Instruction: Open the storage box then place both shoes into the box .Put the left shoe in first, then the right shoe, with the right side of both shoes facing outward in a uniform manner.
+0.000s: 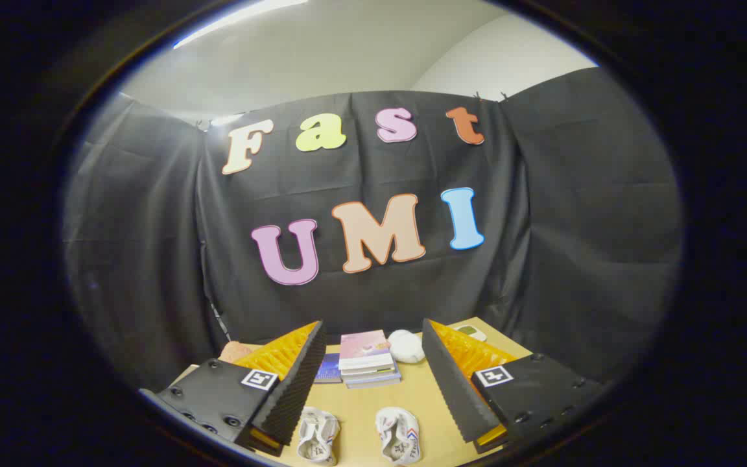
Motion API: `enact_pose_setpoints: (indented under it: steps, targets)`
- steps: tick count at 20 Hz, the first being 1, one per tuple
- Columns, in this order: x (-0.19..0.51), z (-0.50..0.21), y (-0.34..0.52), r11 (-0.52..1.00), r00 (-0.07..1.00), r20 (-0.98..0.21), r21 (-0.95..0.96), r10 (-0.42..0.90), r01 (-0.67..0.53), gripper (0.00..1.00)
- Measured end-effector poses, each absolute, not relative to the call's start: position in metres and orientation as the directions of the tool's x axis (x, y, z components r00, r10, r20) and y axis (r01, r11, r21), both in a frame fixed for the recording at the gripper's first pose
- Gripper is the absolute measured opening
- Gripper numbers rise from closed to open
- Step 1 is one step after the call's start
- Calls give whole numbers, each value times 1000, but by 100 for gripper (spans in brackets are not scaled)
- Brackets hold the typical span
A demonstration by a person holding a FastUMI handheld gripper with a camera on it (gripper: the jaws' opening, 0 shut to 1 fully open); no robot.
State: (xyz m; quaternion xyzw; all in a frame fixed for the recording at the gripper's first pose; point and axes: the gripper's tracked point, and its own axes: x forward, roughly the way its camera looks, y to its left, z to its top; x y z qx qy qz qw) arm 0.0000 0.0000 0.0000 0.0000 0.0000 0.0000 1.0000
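Two white shoes lie side by side on the wooden table [364, 402], soles toward the booth wall. The left-hand shoe [317, 436] sits close to my left finger, and the right-hand shoe [400, 434] with a red and blue stripe lies in the gap nearer my right finger. My gripper [373, 350] hangs above the table, open wide, with nothing between its fingers. Both shoes are below and between the fingers. A storage box cannot be made out.
A stack of books [367, 358] stands beyond the fingers, a dark blue book [329, 368] beside it. A white rounded object [406, 346] lies right of the stack, a small white device [471, 332] near the far right corner, and a pinkish thing [236, 351] behind my left finger.
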Motion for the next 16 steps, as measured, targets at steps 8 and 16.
enact_pose_setpoints:
  steps: [8, 16]
  targets:
    - [3, -3, -14, 1000, 1000, -20, -16, -4, 4, 95]
    - [4, -7, -14, 1000, 999, -38, -2, 12, -12, 95]
